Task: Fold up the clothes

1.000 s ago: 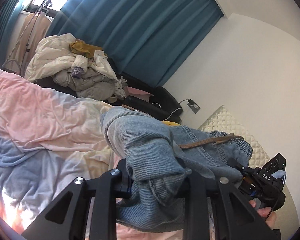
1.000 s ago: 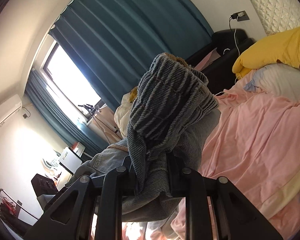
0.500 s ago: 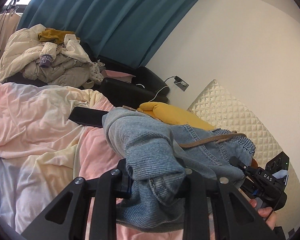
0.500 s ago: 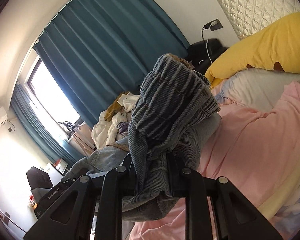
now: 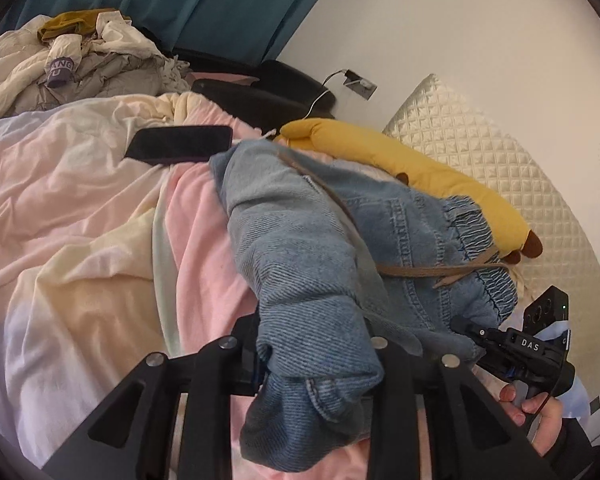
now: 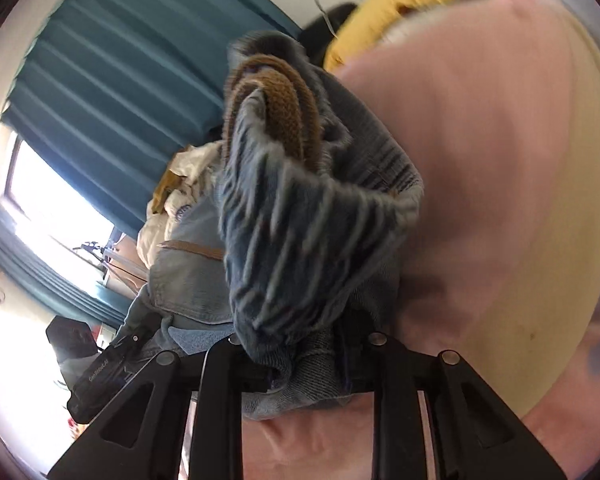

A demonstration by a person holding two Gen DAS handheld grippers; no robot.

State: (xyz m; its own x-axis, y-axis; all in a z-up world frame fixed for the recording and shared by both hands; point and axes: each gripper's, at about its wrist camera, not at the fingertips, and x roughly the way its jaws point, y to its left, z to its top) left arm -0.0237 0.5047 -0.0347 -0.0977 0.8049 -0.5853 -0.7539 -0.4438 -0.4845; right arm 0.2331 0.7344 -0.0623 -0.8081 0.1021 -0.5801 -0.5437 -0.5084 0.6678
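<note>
We see one phone (image 5: pixel 180 145) far left on the pink bedding (image 5: pixel 80 200), then one pair of jeans (image 5: pixel 312 272) bunched between both grippers: left gripper (image 5: pixel 316 360) and right gripper (image 6: pixel 300 344) each clamp denim, jaws easing open. One yellow plush (image 5: pixel 412 168) lies far right.

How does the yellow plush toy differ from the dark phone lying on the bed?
The yellow plush toy is long, soft and rounded with brown tips; the phone is flat, rigid and dark. The toy lies along the quilted headboard; the phone lies on the pink sheet. Both rest on the bed.
</note>
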